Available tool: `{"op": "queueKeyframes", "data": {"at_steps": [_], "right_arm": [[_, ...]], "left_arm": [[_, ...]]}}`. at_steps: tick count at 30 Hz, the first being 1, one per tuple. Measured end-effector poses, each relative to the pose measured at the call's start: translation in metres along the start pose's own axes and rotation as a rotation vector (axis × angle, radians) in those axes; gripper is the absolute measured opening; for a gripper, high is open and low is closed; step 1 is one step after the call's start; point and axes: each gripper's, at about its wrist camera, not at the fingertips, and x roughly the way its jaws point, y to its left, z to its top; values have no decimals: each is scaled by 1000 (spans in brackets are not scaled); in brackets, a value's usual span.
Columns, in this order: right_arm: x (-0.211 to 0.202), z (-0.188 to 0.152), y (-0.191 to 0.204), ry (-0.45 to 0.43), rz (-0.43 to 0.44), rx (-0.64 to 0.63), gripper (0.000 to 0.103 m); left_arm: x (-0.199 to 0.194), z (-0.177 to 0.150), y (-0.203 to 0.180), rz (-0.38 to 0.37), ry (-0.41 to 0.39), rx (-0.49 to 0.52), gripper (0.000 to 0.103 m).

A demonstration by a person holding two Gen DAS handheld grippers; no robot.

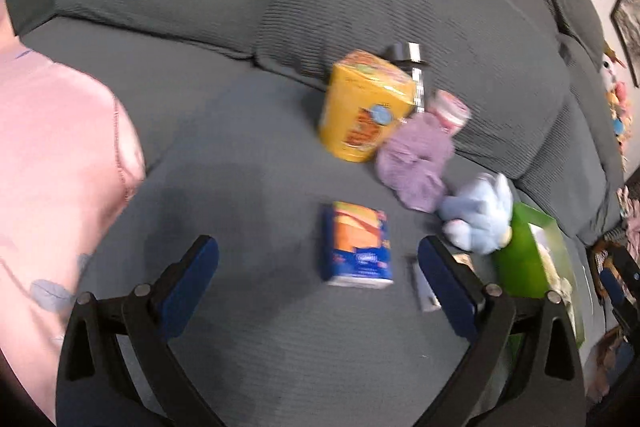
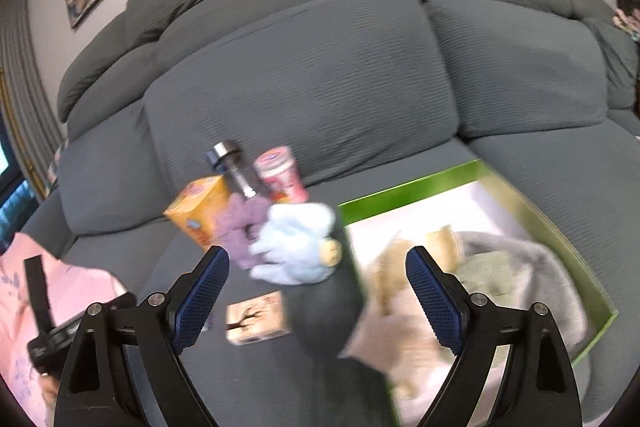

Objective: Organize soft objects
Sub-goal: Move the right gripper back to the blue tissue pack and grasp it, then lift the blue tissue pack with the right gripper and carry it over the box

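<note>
Soft toys are what must be sorted, and two of them lie loose on the sofa seat point(image 1: 248, 155): one light blue plush point(image 2: 294, 247) and one purple plush point(image 2: 240, 227), touching each other. Nearest to me, both hand-held grippers hover over the front edge of the seat. The left hand-held gripper point(image 1: 318, 253) stands wide open with nothing between its pads; the right hand-held gripper point(image 2: 318, 267) is also wide open and holds nothing.

Just beyond the right one, the blue plush lies straight ahead and a little to the left, with its long axis running across the line of the fingers. It rests against the left wall of the one green box point(image 2: 460, 177), which sits at the right side of the seat and already has some pale soft things inside; how many I cannot tell. I judge the right hand is the nearer one to the blue plush.

In front of the left hand-held gripper lies one small blue carton point(image 1: 358, 247), hard, not soft. Further back, near the backrest, stand one yellow carton point(image 1: 366, 107), one pink can point(image 2: 280, 175) and one metal-capped bottle point(image 2: 232, 163).
</note>
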Motion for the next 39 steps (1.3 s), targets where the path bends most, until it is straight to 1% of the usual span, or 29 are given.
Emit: {"op": "queueKeyframes", "data": {"at_steps": [2,4,6,7,9,10,12,13,15,17,20,25,29,31,32,33,34,35,37,39], "right_arm": [[9,-3,12,34,51,17,91],[20,-6,24,75,122,43,91],[34,-9,38,131,184,53,91],[43,-11,46,168,197,54,91],[62,-15,64,233,207,32,91],[75,-18,75,281,208,18,90],[99,-21,92,367,209,-1,90],[114,-23,101,421,207,-12,83],[135,-26,116,497,193,-28,75],[155,-30,131,551,186,-48,74],[180,-41,148,613,148,-97,74],[206,-56,157,692,117,-89,74],[219,-64,160,715,74,-109,74],[231,-69,161,751,71,-113,74],[232,-71,163,754,65,-127,74],[232,-71,166,742,52,-147,65],[234,-71,171,721,29,-190,54],[234,-72,172,709,17,-207,54],[233,-72,168,699,36,-184,53],[227,-74,164,694,48,-179,53]], "left_arm": [[6,2,10,17,25,-24,100],[11,2,17,17,49,-48,100],[17,2,22,37,78,-64,100],[18,2,24,50,83,-64,100],[19,2,28,81,84,-68,100],[20,3,30,93,88,-70,100],[21,2,33,89,98,-74,100],[22,2,35,86,106,-79,100],[22,3,38,92,114,-89,100],[23,3,42,104,120,-103,99],[24,3,48,104,131,-130,99],[27,4,55,152,136,-147,98],[26,4,58,143,137,-170,98],[25,3,56,146,144,-167,99],[25,2,55,149,141,-165,99],[25,2,54,158,140,-161,99],[25,1,54,166,141,-159,99],[26,2,53,160,139,-156,99],[28,2,52,147,147,-156,99],[27,1,50,149,147,-155,99]]}}
